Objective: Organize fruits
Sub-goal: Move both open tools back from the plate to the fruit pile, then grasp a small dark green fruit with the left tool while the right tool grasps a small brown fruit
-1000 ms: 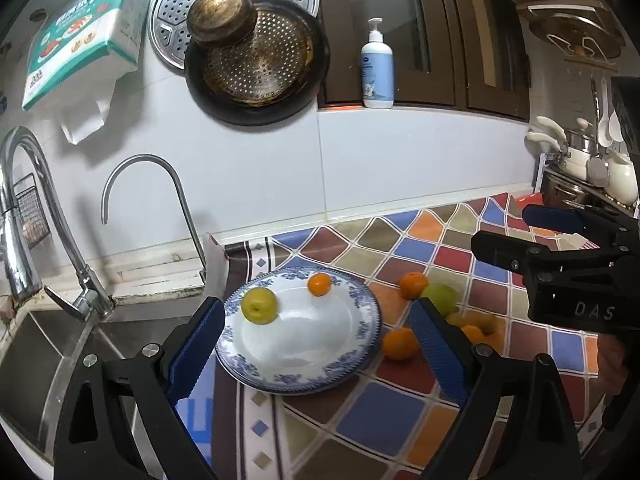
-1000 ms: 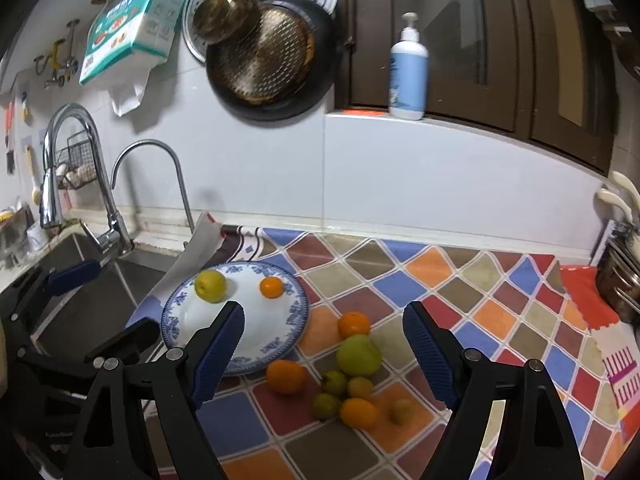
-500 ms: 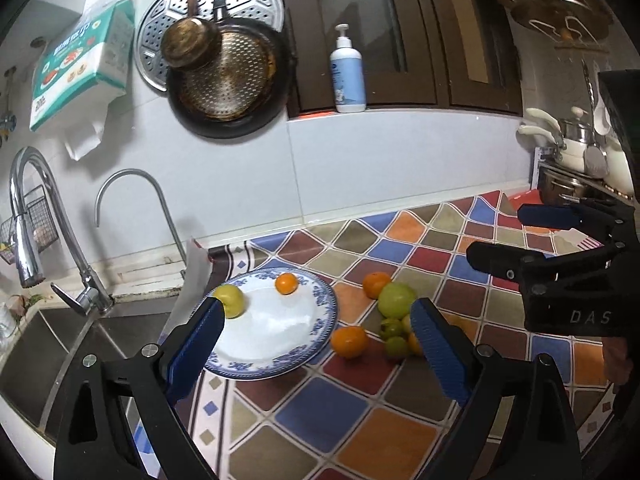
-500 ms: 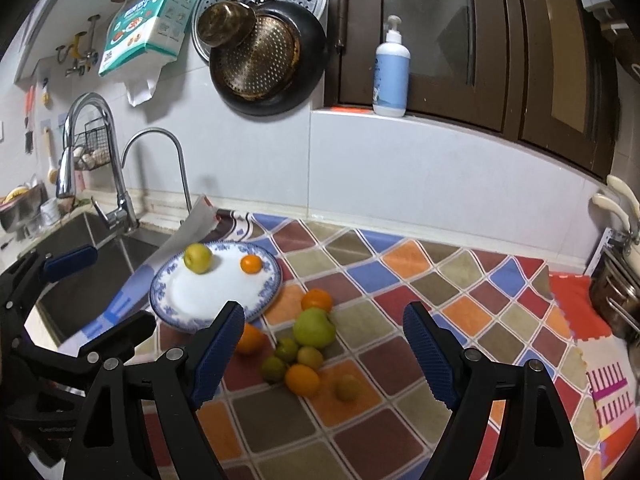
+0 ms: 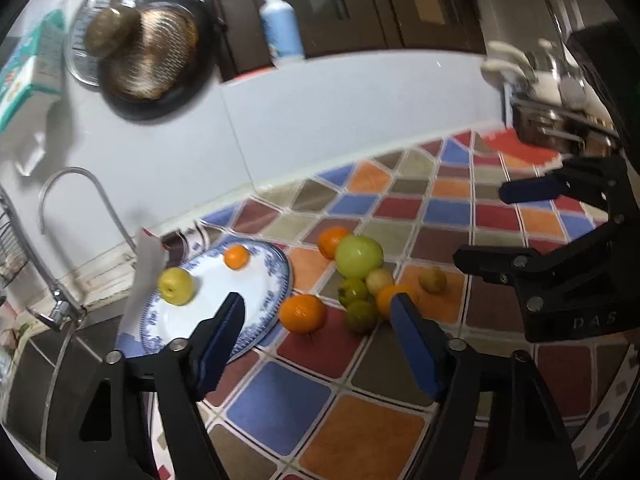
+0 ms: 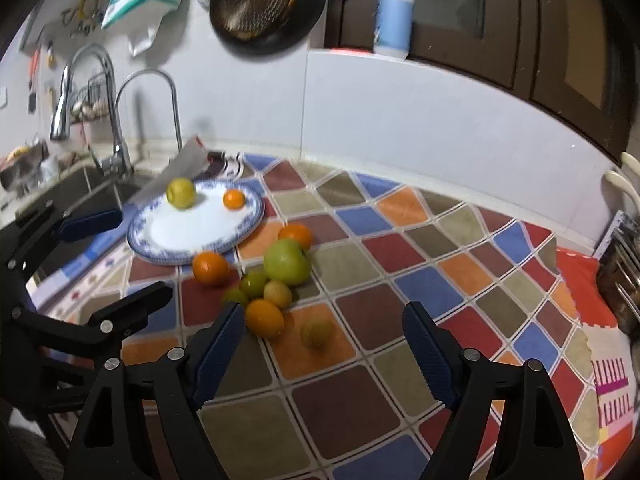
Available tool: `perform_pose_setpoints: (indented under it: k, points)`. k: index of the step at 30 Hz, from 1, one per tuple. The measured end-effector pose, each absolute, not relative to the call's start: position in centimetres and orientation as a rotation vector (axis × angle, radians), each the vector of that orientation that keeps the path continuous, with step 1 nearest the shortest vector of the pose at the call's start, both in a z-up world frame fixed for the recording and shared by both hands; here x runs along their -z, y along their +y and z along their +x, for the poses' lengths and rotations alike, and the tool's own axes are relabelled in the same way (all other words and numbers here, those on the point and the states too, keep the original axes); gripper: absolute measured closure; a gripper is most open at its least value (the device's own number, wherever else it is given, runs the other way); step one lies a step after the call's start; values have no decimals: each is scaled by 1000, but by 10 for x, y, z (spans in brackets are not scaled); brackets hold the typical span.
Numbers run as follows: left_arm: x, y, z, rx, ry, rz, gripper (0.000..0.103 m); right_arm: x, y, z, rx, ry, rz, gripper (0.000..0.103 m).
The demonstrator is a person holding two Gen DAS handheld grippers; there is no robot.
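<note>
A blue-and-white plate lies by the sink and holds a yellow apple and a small orange. Right of it a loose pile lies on the tiled counter: a big green apple, oranges and several small green and yellow fruits. My left gripper is open and empty above the pile's near side. My right gripper is open and empty, hovering over the pile's front.
A sink with two taps lies left of the plate. A pan and a soap bottle hang or stand on the back wall. Pots and a red mat are at the right.
Both grippers moved rightward and lower toward the fruit pile, which now looks larger and nearer. The fruits and plate have not moved. Both stay open.
</note>
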State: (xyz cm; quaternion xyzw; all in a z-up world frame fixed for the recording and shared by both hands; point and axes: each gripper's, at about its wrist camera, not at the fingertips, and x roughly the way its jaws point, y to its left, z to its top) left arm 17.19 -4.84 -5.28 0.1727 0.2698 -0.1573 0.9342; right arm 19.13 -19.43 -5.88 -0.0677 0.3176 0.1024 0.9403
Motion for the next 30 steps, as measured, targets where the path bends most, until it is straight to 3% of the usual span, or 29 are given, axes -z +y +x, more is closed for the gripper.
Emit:
perform_pose_setpoints:
  k: [8,21,30]
  points:
    - [86,-61,194,403,640,413,53,88,-189,213,-258,737,-178,40]
    - [104,-73,221,486,722,421,69,115,-187,236,-308,820,-166,56]
    - [105,-73,230,495,741,397,70,119,-188,245,-313,841,-135,61]
